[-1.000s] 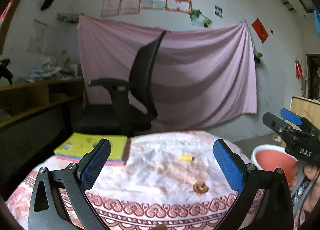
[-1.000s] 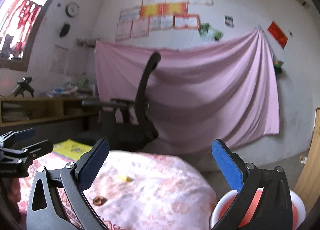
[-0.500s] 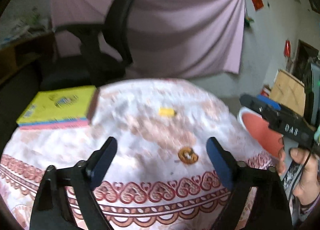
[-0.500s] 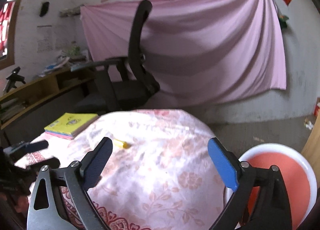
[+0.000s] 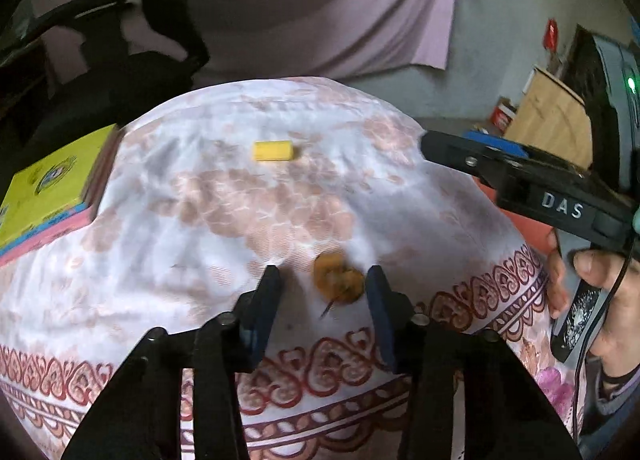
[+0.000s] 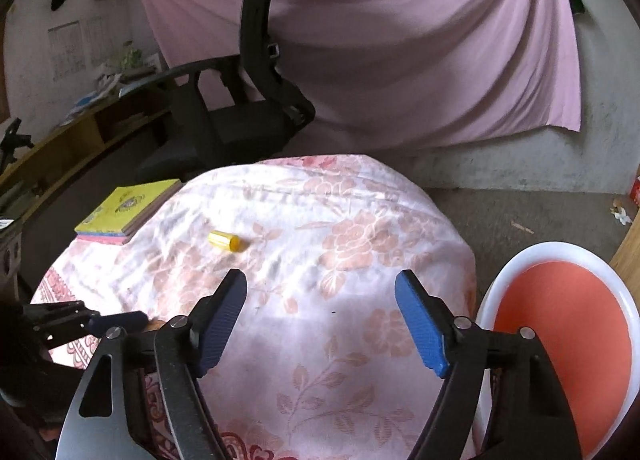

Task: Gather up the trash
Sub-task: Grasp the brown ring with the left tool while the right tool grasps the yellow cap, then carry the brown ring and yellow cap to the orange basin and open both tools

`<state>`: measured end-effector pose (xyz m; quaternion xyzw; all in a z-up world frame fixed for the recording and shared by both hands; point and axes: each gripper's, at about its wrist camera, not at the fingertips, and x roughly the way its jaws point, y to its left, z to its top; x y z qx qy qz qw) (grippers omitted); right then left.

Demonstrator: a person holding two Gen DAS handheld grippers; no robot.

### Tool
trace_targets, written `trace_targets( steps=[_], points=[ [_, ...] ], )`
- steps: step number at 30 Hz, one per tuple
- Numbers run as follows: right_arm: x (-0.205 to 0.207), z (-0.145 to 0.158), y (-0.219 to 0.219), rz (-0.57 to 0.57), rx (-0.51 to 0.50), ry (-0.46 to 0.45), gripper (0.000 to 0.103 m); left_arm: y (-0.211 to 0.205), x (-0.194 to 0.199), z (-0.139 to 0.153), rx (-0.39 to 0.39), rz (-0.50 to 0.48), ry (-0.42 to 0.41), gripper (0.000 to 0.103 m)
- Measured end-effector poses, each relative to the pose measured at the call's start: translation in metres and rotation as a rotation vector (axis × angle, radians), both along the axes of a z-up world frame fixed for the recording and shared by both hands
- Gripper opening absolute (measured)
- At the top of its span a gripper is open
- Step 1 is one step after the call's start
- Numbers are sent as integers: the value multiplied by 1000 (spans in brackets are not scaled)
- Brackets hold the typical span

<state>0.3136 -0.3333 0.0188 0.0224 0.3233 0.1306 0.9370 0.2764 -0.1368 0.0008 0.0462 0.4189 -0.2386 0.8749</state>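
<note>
Floral tablecloth (image 5: 208, 219) — orange scrap (image 5: 337, 278) between left gripper (image 5: 323, 296) fingers.

Dim, soft indoor light in both views; no hard shadows. Left wrist view: motion blur throughout, orange scrap (image 5: 338, 278) and chair (image 5: 160, 39) smeared. Right wrist view sharper; the pink curtain (image 6: 400, 39) reads clearly. Heavy fisheye bending with black vignette at the corners. Bench cloth (image 6: 340, 260) brightest, mildly washed out.

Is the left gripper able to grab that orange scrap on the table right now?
Probably yes. The left gripper is open with its fingers on either side of the orange scrap, which sits closer to one finger. Nothing lies between them on the tablecloth.
</note>
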Motion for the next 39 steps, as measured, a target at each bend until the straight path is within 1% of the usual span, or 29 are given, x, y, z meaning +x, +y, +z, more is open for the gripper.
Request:
trace_targets(
  steps=[1,3,4,6,9,10,14,16,18,21,25,27,29,30,32,35,37,39],
  points=[
    [1,-1,0,1,0,5,76,-2,0,-1,10,-7,1,32],
    [3,-2,2,4,0,16,76,-3,2,-2,16,-6,0,26],
    [5,-3,3,8,1,22,76,-2,2,-3,9,-7,1,26],
    [7,-5,5,20,7,36,71,2,3,-3,-11,-1,6,26],
    [11,-7,12,45,2,55,65,10,7,-3,-34,35,11,26],
    [13,-8,16,58,-3,62,65,14,8,-2,-44,51,12,26],
    [22,-12,32,106,-11,83,59,41,16,5,-91,174,-3,26],
    [30,-14,41,133,-14,100,59,62,21,9,-126,262,-22,26],
    [37,-17,50,148,-16,114,58,79,25,12,-141,334,-45,26],
    [46,-17,66,174,-28,117,58,94,27,14,-153,410,-68,26],
    [60,-20,93,204,-82,118,57,112,27,16,-176,481,-87,26],
    [66,-23,102,206,-103,124,51,112,31,16,-186,502,-91,26],
    [74,-25,109,205,-114,130,47,115,32,17,-193,511,-90,26],
    [76,-26,111,205,-116,134,40,117,30,17,-196,511,-87,26],
    [79,-31,113,206,-132,153,30,118,33,15,-198,508,-80,26],
    [75,-29,110,209,-121,144,30,118,32,16,-200,504,-85,26],
    [72,-28,107,209,-108,133,30,119,28,19,-207,500,-106,26],
    [64,-22,101,211,-82,94,30,118,22,23,-212,490,-140,26]
  ],
)
